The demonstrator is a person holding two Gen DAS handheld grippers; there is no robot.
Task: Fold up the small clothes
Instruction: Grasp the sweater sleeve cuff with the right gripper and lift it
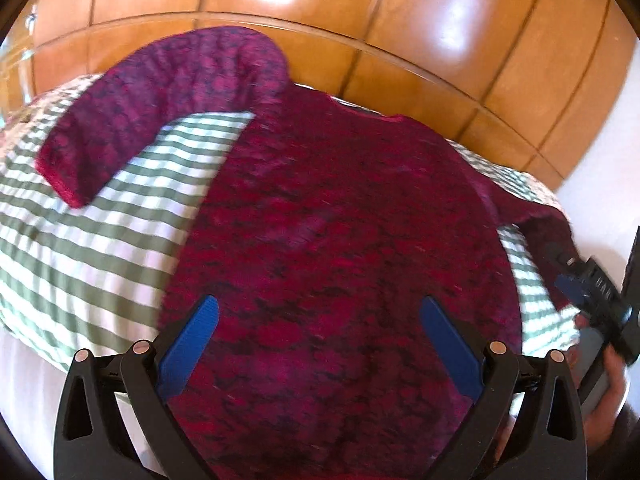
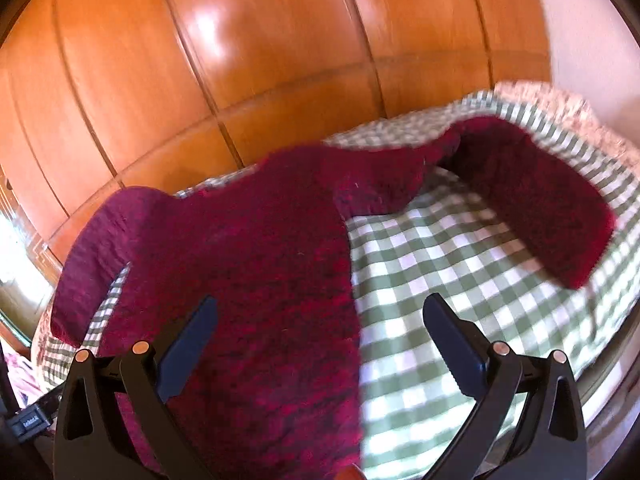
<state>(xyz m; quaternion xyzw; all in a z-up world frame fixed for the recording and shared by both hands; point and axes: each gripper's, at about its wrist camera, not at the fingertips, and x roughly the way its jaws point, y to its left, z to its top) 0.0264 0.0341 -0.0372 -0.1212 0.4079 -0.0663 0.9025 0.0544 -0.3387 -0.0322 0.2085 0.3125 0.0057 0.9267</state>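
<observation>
A dark red knit sweater (image 1: 340, 240) lies spread flat on a green-and-white checked cloth (image 1: 100, 248). Its left sleeve (image 1: 160, 96) bends up and back down toward the left. My left gripper (image 1: 319, 308) hovers open above the sweater's lower body, blue pads (image 1: 192, 344) wide apart. In the right wrist view the sweater body (image 2: 248, 260) fills the left half and its right sleeve (image 2: 540, 200) curves down over the cloth (image 2: 440, 280). My right gripper (image 2: 320, 304) stands open over the body's right edge, holding nothing. It also shows in the left wrist view as the right gripper (image 1: 588, 284), beside the sleeve end, with a hand (image 1: 608, 384) behind it.
Glossy wooden panels (image 1: 360, 20) rise right behind the cloth, seen also as wooden panels (image 2: 240, 60) in the right wrist view. A pale patterned cover (image 2: 568, 112) shows under the cloth's far right edge. A white wall (image 2: 580, 40) stands at the right.
</observation>
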